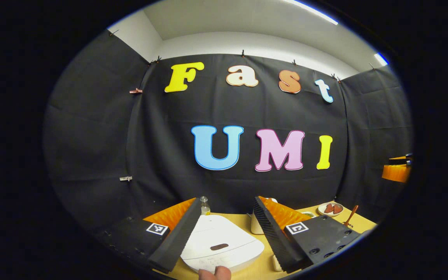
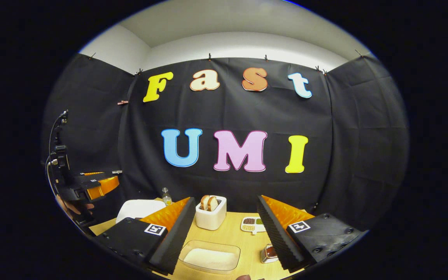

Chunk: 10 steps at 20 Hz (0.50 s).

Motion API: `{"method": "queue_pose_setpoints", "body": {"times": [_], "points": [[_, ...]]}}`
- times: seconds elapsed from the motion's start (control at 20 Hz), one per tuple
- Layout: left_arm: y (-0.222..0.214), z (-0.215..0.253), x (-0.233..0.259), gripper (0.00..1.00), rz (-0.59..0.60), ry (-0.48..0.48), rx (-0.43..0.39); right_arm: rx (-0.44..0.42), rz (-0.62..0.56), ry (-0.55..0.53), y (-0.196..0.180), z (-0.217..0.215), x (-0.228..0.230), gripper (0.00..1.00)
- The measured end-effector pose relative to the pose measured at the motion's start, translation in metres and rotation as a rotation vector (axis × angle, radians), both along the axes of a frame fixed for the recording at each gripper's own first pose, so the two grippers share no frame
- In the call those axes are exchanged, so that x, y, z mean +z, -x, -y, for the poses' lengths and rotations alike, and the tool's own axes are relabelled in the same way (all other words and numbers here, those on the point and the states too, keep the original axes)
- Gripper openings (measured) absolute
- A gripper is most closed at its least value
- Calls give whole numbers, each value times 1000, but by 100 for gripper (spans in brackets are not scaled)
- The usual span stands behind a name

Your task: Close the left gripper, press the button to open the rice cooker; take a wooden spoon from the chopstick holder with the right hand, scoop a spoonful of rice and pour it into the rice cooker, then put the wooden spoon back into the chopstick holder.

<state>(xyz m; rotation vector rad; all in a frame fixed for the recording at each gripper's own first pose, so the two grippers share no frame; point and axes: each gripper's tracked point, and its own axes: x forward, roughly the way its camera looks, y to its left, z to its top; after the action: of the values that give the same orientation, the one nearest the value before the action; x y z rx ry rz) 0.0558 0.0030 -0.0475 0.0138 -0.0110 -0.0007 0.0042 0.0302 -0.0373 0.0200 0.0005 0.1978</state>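
Note:
The white rice cooker [image 1: 220,243], lid down, lies low between the spread fingers of my left gripper [image 1: 228,201], which is open and empty above it. The cooker [image 2: 140,210] also sits at the table's left in the right gripper view, with the left gripper [image 2: 99,186] held above and left of it. A wooden spoon [image 1: 351,216] stands upright at the far right; its base is hard to make out. My right gripper [image 2: 226,199] is open and empty over a clear tub of white rice [image 2: 210,256]. A small shiny holder [image 2: 268,252] peeks out beside its right finger.
A white toaster [image 2: 211,212] with bread slices stands mid-table beyond the rice tub. A small divided dish [image 2: 253,224] lies right of it, a little bottle [image 2: 165,196] at the back left. A plate of reddish pieces [image 1: 331,209] sits near the spoon.

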Motion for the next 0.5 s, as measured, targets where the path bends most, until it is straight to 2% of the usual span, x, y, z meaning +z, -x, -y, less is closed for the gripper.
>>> {"method": "queue_pose_setpoints", "body": {"times": [0.3,0.5], "points": [[26,-2,22,94,26,12,0,-23,95,54,6,-1,28,99],[31,4,22,95,22,22,-19,-30,102,50,5,-4,33,99]]}}
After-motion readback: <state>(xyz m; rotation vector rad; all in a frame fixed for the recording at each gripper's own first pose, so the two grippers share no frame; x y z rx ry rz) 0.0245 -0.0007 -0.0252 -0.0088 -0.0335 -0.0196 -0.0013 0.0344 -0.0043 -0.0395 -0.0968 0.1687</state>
